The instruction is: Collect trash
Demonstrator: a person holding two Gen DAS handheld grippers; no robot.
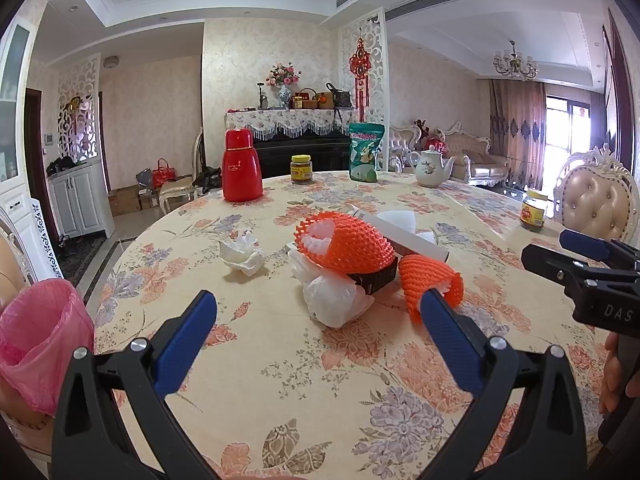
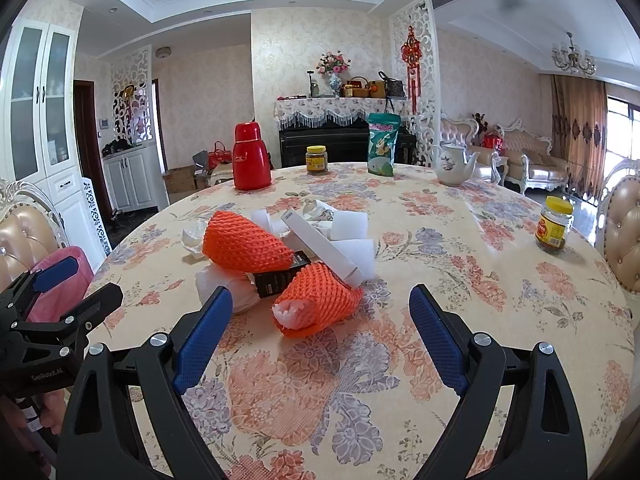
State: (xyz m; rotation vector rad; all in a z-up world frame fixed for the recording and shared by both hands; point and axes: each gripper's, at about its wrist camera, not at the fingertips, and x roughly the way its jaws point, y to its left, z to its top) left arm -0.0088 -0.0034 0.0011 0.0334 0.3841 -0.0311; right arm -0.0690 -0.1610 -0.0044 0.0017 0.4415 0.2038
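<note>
A trash pile lies mid-table: a large orange foam net (image 1: 346,244) (image 2: 240,242), a smaller orange foam net (image 1: 430,284) (image 2: 316,304), a white plastic bag (image 1: 334,298) (image 2: 232,290), a black box (image 1: 378,278) (image 2: 276,278), a long white box (image 1: 408,236) (image 2: 320,246) and a crumpled tissue (image 1: 242,254). A bin with a pink liner (image 1: 40,340) (image 2: 60,284) stands left of the table. My left gripper (image 1: 320,312) is open and empty, short of the bag. My right gripper (image 2: 320,308) is open and empty, its jaws to either side of the smaller net.
On the floral tablecloth (image 1: 280,380) at the far side stand a red thermos (image 1: 241,166), a yellow-lidded jar (image 1: 301,169), a green snack bag (image 1: 365,152) and a white teapot (image 1: 431,168). Another jar (image 2: 554,230) stands right. Padded chairs (image 2: 622,232) flank the table.
</note>
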